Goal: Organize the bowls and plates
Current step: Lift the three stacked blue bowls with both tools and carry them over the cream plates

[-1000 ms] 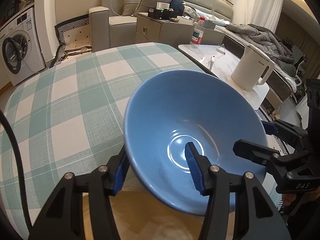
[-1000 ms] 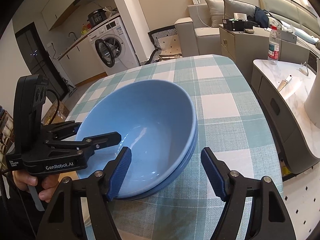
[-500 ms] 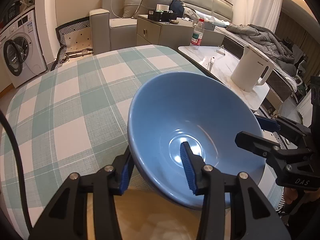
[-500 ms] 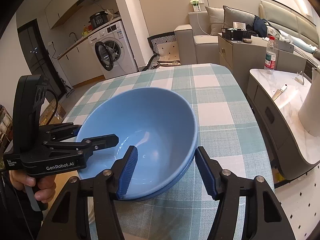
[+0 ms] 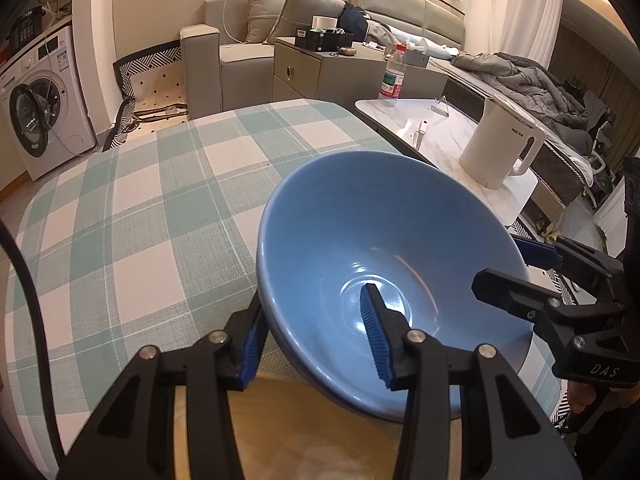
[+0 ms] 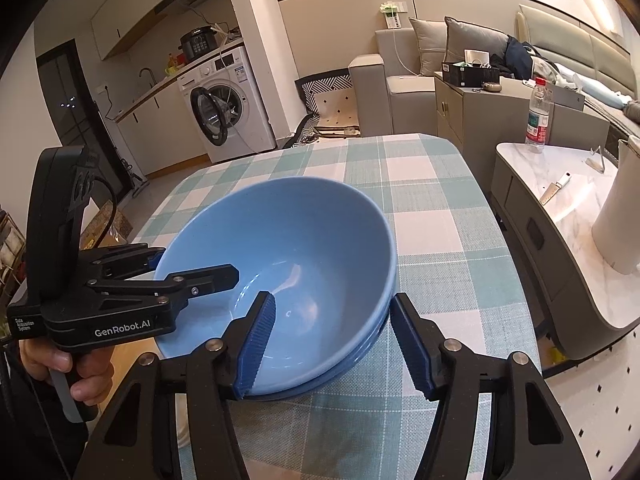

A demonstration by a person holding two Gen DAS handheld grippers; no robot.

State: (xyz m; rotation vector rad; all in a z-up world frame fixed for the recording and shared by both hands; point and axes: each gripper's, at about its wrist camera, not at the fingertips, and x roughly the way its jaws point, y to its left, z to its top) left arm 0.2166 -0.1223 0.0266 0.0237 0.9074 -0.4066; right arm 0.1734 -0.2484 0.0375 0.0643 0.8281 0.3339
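A stack of blue bowls (image 5: 384, 248) stands on the green-and-white checked tablecloth (image 5: 132, 232), near the table's front right corner. My left gripper (image 5: 312, 300) straddles the stack's near-left wall, one pad inside the top bowl and one outside, and is shut on it. My right gripper (image 6: 334, 298) straddles the near-right wall of the blue bowls (image 6: 288, 240) the same way, its outer pad against the lower rims, shut on them. Each view shows the other gripper, the right gripper (image 5: 498, 262) and the left gripper (image 6: 198, 262), clamped over the opposite wall.
The table's right edge (image 6: 496, 264) runs close beside the bowls. Past it stands a marble side table (image 5: 440, 140) with a white kettle (image 5: 500, 148) and a water bottle (image 5: 394, 74). A hand (image 6: 60, 364) holds the left gripper's handle. A sofa and washing machine are behind.
Both grippers' jaws have narrowed onto the bowl stack's walls. Both cameras have drawn back slightly, so the bowls sit a little farther off in each view.
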